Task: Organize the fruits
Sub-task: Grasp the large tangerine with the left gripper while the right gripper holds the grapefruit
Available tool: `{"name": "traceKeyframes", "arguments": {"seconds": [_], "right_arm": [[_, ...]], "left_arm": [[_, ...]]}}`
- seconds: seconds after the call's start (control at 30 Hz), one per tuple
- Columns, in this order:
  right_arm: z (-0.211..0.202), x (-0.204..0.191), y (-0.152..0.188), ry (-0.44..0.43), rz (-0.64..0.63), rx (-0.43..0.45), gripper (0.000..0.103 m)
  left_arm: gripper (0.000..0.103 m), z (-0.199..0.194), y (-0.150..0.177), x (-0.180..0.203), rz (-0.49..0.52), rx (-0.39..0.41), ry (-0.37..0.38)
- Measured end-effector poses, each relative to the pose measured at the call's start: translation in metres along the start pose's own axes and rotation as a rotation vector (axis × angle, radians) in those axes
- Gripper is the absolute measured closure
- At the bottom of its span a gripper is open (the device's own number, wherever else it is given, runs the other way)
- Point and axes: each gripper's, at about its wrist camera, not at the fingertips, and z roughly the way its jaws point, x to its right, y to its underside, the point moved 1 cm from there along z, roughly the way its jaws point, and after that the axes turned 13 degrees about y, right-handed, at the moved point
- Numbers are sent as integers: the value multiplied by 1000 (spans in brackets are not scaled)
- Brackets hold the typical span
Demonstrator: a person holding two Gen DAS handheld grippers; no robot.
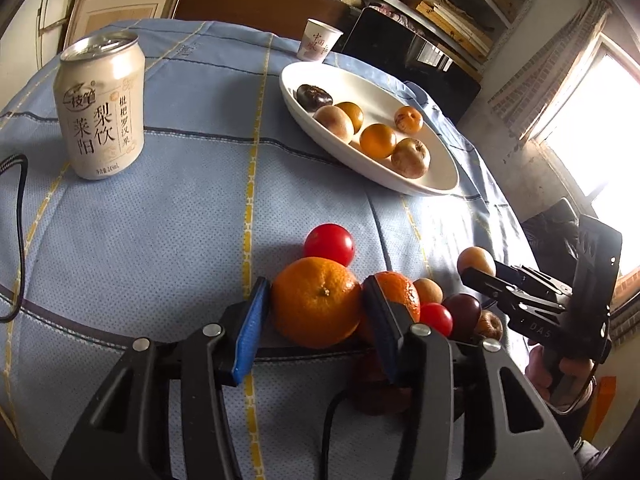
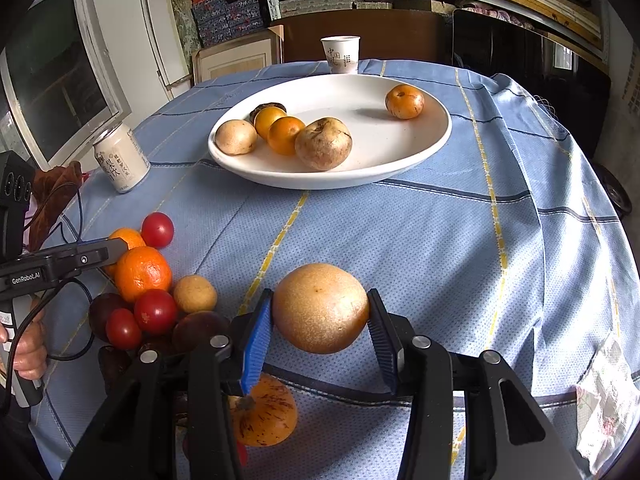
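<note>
The left gripper [image 1: 316, 300] straddled a large round orange mandarin [image 1: 316, 302] at the near end of a fruit pile on the blue checked tablecloth [image 1: 160, 220]. Its blue ribbed pads [image 1: 252, 330] lay against both sides of the mandarin, gripping it; the fruit sat low, and contact with the cloth could not be determined. Just beyond the mandarin sat a red cherry tomato [image 1: 329, 243]. To its right lay a second orange mandarin [image 1: 400, 292], a smaller red tomato [image 1: 436, 318], a dark purple round fruit [image 1: 464, 310] and a small tan round fruit [image 1: 428, 290].

The right gripper [image 2: 320, 320] pinched a tan-gold speckled round fruit [image 2: 320, 308] between its pads, clear of the cloth. Directly beneath it lay an orange fruit with dark streaks [image 2: 266, 416].

A white oval ceramic plate [image 2: 400, 152] stood farther back on the table, well apart from the pile. It held six fruits: two brownish pears, three small orange ones and a dark one at the back. A cream drink can with Chinese lettering [image 1: 100, 108] stood upright at the far left, and a white paper cup [image 2: 341, 54] stood behind the plate.
</note>
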Motion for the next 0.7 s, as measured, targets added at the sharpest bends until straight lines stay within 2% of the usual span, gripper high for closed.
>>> {"name": "traceKeyframes", "arguments": {"seconds": [0.17,0.23,0.43,0.63,0.7], "right_arm": [[0,0,0,2,1,-1,56],[1,0,1,3,1,-1,56],[0,0,0,4,4,6,56],[-1,2,0,7,6,11,56],[-2,2,-1,6,6,15,56]], "left_arm": [[55,2,1,-16,-113,-35,95],[56,3,0,-15,-114,-36,101],[57,-1,2,-7,-57,-1,26],[57,-16,5,19,128,99,-127],[57,-20,6,24,174,116,-136]]}}
